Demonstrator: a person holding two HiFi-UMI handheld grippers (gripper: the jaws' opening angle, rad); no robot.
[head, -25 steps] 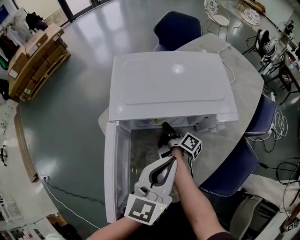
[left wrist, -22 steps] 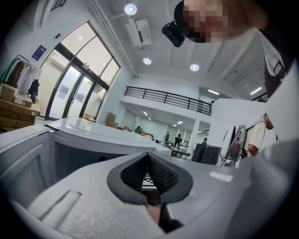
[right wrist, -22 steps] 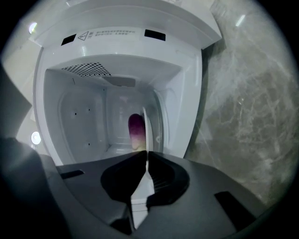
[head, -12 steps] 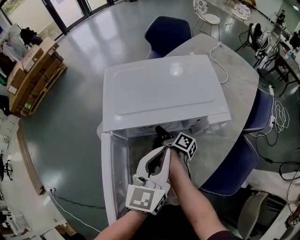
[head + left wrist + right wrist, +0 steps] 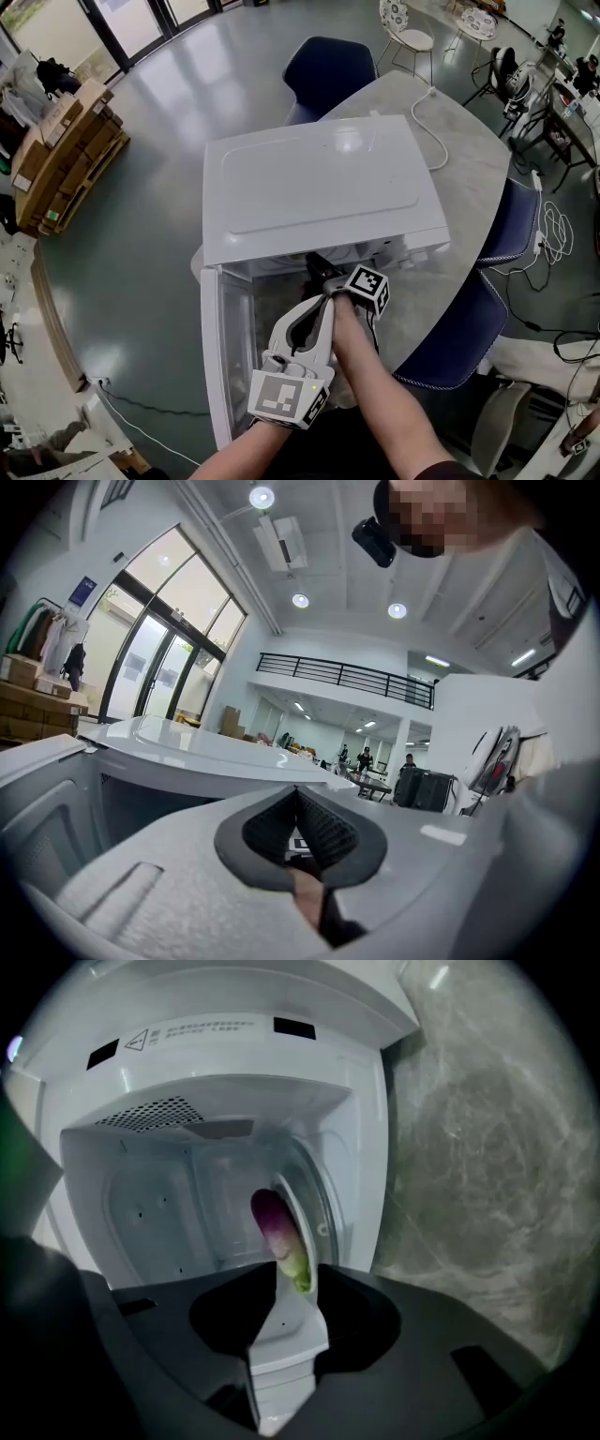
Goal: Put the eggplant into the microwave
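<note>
- Head view: the white microwave [image 5: 319, 187] stands on the table [image 5: 469, 178], its door [image 5: 225, 347] swung open just left of the left hand-held gripper [image 5: 325, 295].
- The left hand-held gripper is white and is held in front of the oven's mouth, with its tips together.
- The right hand-held gripper [image 5: 321, 270] is black. It sits just right of the left one and touches it, and its tips reach into the oven under the top edge.
- The eggplant does not show in this view.
- Left hand-held gripper view: the left hand-held gripper [image 5: 296, 791] has its ribbed pads meeting at the tips, with nothing held between them. The microwave [image 5: 187, 747] top lies ahead and to its left.
- Right hand-held gripper view: the jaws of the right hand-held gripper [image 5: 289, 1274] are opening, with a clear gap between them.
- The eggplant [image 5: 279, 1232] lies inside the microwave [image 5: 141, 1204], straight ahead of this gripper. Its green end is nearest the tips and its purple end points away. The pads do not press on it.
</note>
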